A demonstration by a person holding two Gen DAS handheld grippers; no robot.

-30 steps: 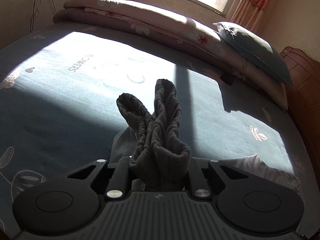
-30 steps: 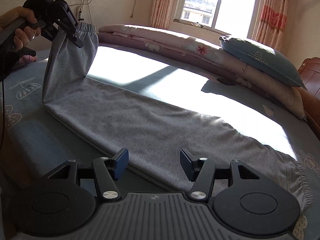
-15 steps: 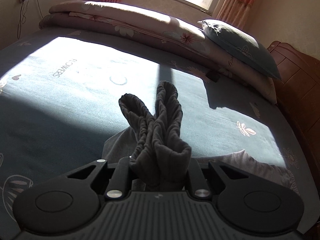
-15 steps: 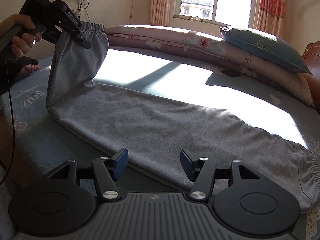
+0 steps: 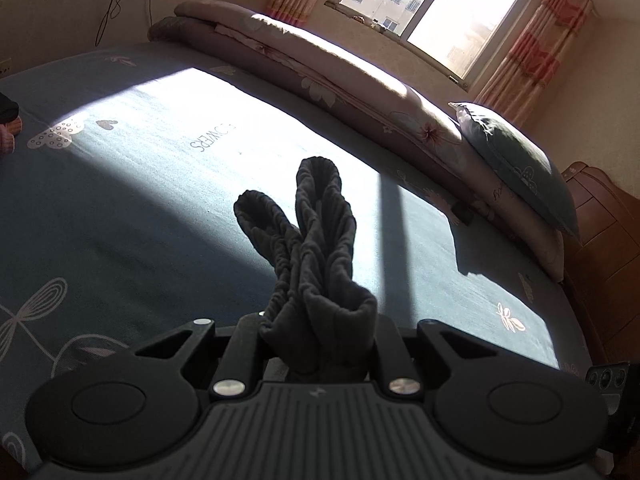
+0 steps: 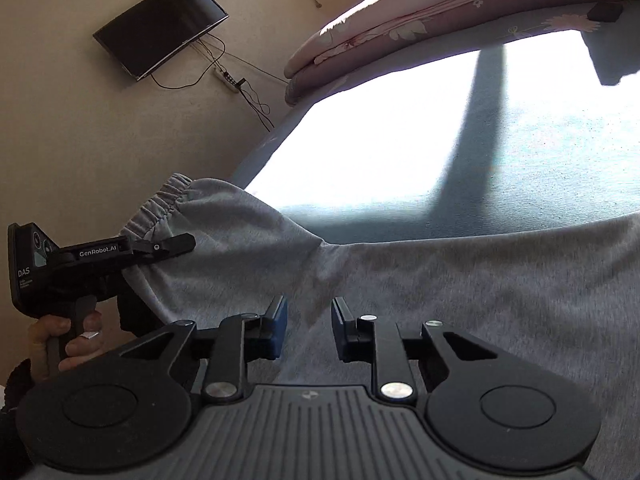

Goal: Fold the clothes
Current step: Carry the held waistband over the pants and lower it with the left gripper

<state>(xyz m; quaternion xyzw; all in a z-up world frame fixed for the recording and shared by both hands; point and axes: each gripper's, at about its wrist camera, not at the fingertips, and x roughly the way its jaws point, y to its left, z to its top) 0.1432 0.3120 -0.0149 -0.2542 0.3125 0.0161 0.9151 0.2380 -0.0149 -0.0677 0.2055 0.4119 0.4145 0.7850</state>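
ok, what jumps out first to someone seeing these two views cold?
The bunched elastic waistband of the grey sweatpants, clamped in the left tongs, sticks up mid-frame. In the right wrist view the pants lie spread across the sunlit blue bed sheet, with the right tongs hovering over the fabric, having just narrowed.

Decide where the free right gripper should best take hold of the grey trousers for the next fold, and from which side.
Probably the near edge of the grey trousers, lying flat on the bed. Come from the near side with jaws low, so one slides under. The elastic end is already lifted by the left gripper. The right gripper has just been closing, nothing between its jaws.
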